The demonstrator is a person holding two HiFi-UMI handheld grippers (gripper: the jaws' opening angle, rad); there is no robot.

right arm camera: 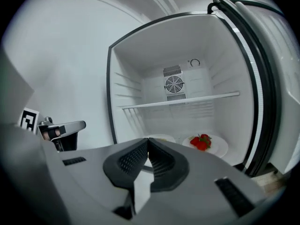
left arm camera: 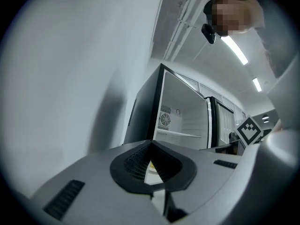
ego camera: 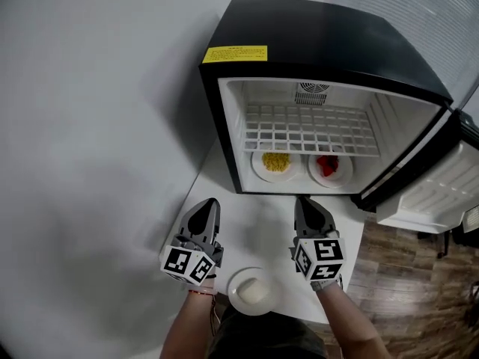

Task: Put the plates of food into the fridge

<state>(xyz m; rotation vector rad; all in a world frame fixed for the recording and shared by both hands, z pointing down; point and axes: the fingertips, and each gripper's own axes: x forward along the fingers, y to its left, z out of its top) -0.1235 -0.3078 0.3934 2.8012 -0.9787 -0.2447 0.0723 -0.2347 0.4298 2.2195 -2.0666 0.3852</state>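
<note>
Head view: open fridge point(ego camera: 314, 36) on a white table point(ego camera: 254, 215), door point(ego camera: 434, 193) swung out to the right.
Plates already inside: two on the fridge floor under the wire shelf point(ego camera: 310, 129). Plate of yellow food point(ego camera: 257, 166) at left, plate of red fruit point(ego camera: 346, 172) just beside it at right.
Plate left to store: plate of pale food point(ego camera: 235, 291) at the near table edge, between the two forearms and behind both sets of tips.
Left gripper point(ego camera: 207, 206): closed tip to tip, nothing between, pointed toward the fridge.
Right gripper point(ego camera: 305, 204): closed tip to tip, nothing between, aimed at the fridge opening.
Handling, judged: stiff and smooth, so likely slippery under the pads. Probably light but breakable if dropped, with the loose food free to slide on any tilt.
Where to grip, judged: on the bare rim, clear of the food, ideally one pinch on each side. Held level throughout.
Free room, judged: fridge floor largely taken by the two plates, wire shelf bare.
Main risk, judged: rim slipping out of a shallow pinch.
</note>
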